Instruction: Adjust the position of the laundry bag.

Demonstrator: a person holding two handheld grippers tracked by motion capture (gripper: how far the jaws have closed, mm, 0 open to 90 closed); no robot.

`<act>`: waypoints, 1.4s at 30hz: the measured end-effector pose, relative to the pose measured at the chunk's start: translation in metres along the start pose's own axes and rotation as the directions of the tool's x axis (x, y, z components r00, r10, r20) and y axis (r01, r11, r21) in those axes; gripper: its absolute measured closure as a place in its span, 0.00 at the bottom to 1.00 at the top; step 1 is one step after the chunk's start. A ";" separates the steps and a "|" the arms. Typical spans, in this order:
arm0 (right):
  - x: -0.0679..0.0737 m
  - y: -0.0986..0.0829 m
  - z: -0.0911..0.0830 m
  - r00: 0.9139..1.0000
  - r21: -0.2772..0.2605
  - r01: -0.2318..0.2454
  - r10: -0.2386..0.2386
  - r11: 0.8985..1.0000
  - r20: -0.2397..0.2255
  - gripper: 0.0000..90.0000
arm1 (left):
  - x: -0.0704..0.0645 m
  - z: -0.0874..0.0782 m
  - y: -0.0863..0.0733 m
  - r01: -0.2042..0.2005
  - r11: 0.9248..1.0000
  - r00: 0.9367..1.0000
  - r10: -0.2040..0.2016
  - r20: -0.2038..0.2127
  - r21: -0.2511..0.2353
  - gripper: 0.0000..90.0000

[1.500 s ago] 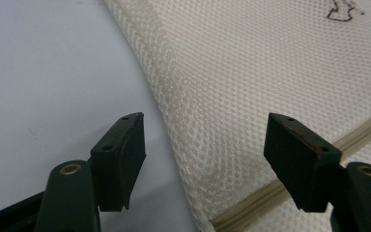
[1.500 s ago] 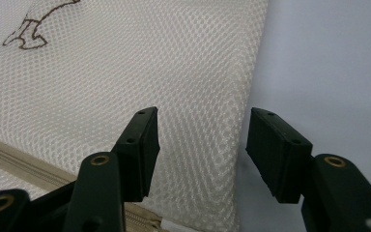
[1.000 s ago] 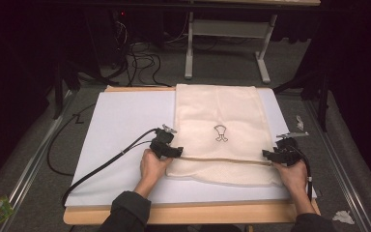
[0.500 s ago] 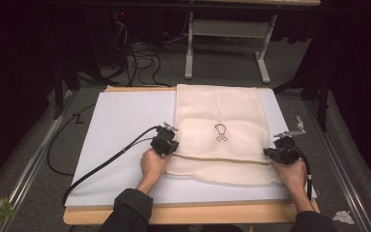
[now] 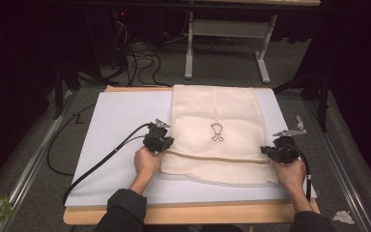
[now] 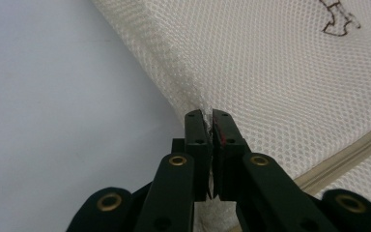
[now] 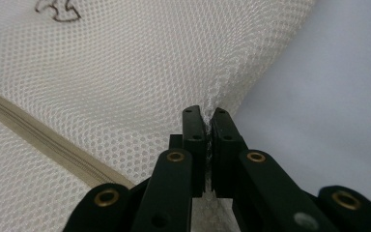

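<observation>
Since a second ago, both hands have slid a little away from the person, and the folded front part of the net bag (image 5: 217, 130) has come along with them.

The net bag is cream and soft. Up close it is made of lots of tiny holes, like a honeycomb. It is a big flat rectangle with a small dark drawing (image 5: 216, 132) in the middle. A flat tan strip (image 6: 348, 154) runs across it near the front, from one side to the other. The bag lies on a smooth white sheet (image 5: 121, 121) that covers the wooden desk (image 5: 183, 216). The sheet looks plain and even, with no marks.

The left tongs (image 5: 160, 143) are black and hard, with small brass rings on their arms. They sit at the left edge of the bag, close to the tan strip. Their two tips are pressed together, and a bit of the net edge is pinched between them. The right tongs (image 5: 280, 152) look the same. They sit at the right edge of the bag, also by the tan strip, and they pinch the net edge there too.

So the bag is held between the two tongs, one on each side. Most of it stretches away from the tongs toward the far end of the desk. A black cable (image 5: 101, 162) curls from the left tongs over the white sheet.
</observation>
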State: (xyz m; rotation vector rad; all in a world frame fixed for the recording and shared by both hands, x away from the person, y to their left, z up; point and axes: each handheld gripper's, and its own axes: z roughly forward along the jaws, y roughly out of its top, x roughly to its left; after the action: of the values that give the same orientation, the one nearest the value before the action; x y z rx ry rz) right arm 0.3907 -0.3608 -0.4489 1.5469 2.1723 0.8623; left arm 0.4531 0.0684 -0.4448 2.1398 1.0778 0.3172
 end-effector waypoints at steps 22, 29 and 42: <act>0.031 0.013 0.008 0.996 -0.065 0.018 -0.023 0.998 -0.083 0.98 | 0.028 -0.037 -0.020 0.047 0.997 0.999 -0.048 -0.020 -0.060 0.97; 0.043 0.016 0.012 0.993 -0.072 0.033 -0.041 0.997 -0.109 0.98 | 0.037 -0.050 -0.030 0.058 0.996 0.997 -0.061 -0.039 -0.075 0.97; 0.057 0.021 0.015 0.987 -0.084 0.037 -0.050 0.996 -0.150 0.98 | 0.047 -0.065 -0.041 0.075 0.992 0.995 -0.080 -0.051 -0.099 0.97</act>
State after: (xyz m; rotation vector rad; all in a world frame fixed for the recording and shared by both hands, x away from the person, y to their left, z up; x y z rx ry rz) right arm 0.3947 -0.2985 -0.4425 1.4321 2.2360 1.0723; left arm 0.4247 0.1529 -0.4308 2.0079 1.1502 0.3857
